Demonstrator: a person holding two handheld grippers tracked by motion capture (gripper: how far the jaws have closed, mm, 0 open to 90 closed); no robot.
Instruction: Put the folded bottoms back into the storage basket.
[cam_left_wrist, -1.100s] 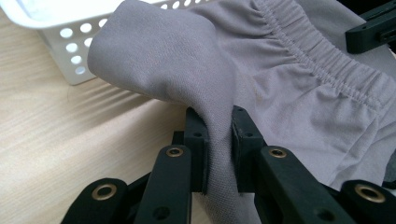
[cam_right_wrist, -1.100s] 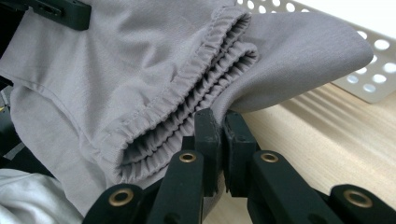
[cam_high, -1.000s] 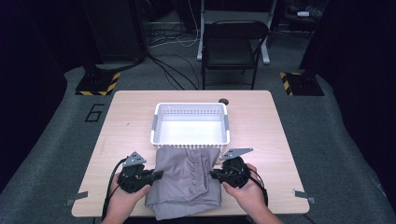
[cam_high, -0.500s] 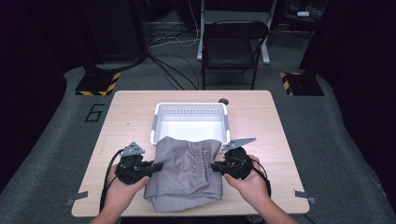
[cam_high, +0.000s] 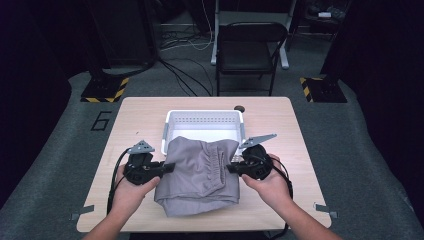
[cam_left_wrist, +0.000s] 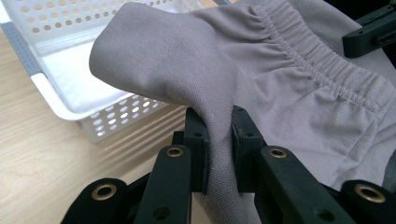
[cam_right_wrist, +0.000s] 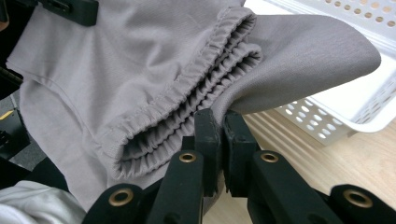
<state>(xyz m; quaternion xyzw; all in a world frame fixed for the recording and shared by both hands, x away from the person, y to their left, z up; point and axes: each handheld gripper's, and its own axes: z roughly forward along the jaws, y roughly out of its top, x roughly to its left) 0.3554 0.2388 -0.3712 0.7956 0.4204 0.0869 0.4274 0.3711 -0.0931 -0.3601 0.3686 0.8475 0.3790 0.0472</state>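
Observation:
A folded grey garment (cam_high: 200, 172) with an elastic waistband hangs between my two grippers, lifted off the wooden table (cam_high: 280, 120); its far edge reaches over the near rim of the white perforated basket (cam_high: 202, 120). My left gripper (cam_high: 167, 167) is shut on the garment's left side; in the left gripper view the cloth (cam_left_wrist: 261, 70) is pinched between the black jaws at the left gripper (cam_left_wrist: 219, 135). My right gripper (cam_high: 231, 168) is shut on the right side, and in the right gripper view the right gripper (cam_right_wrist: 219, 135) clamps the cloth (cam_right_wrist: 130, 79) just beside the gathered waistband.
The basket (cam_right_wrist: 355, 93) stands mid-table just beyond the garment and looks empty inside. A small dark knob (cam_high: 239, 108) lies on the table behind it. A black folding chair (cam_high: 248, 50) stands past the far table edge.
Both grippers have risen and moved forward with the garment, lifting it off the table until its far edge overlaps the basket's near rim.

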